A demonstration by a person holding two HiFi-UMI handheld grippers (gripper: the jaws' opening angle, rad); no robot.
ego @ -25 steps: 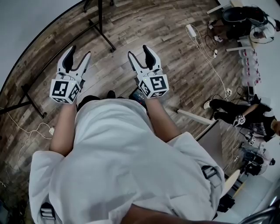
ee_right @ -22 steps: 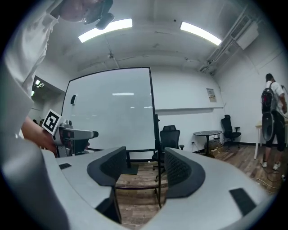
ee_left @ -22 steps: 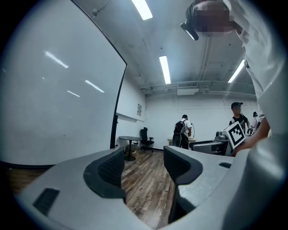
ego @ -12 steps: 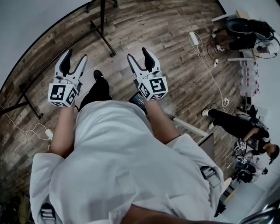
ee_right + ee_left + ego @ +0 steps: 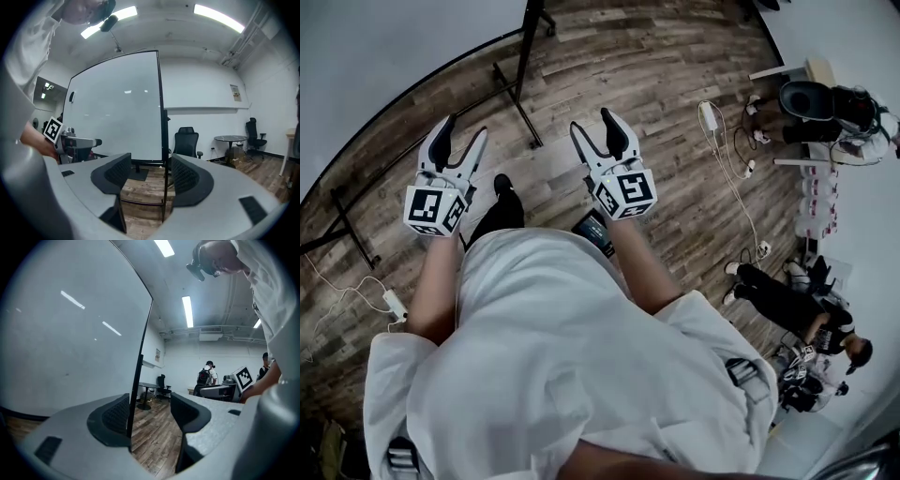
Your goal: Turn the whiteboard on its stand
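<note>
The whiteboard [image 5: 375,56] is a large pale panel at the head view's top left, on a black stand [image 5: 516,98] with feet on the wood floor. In the left gripper view the whiteboard [image 5: 70,324] fills the left side, and its black edge [image 5: 139,362] runs down just beyond the jaws. In the right gripper view the whiteboard [image 5: 117,108] stands farther off, with the stand's post [image 5: 165,154] seen between the jaws. My left gripper [image 5: 461,139] and right gripper [image 5: 595,131] are held out side by side. Both are open with nothing in them.
A black office chair [image 5: 186,140] and a round table [image 5: 233,139] stand beyond the board. A person [image 5: 778,300] sits on the floor at the right near cables [image 5: 727,141]. A power strip [image 5: 394,302] lies at the left. People [image 5: 206,376] stand at the room's far end.
The person holding the grippers has stepped toward the whiteboard, whose stand now lies closer ahead. Both grippers keep the same open spread.
</note>
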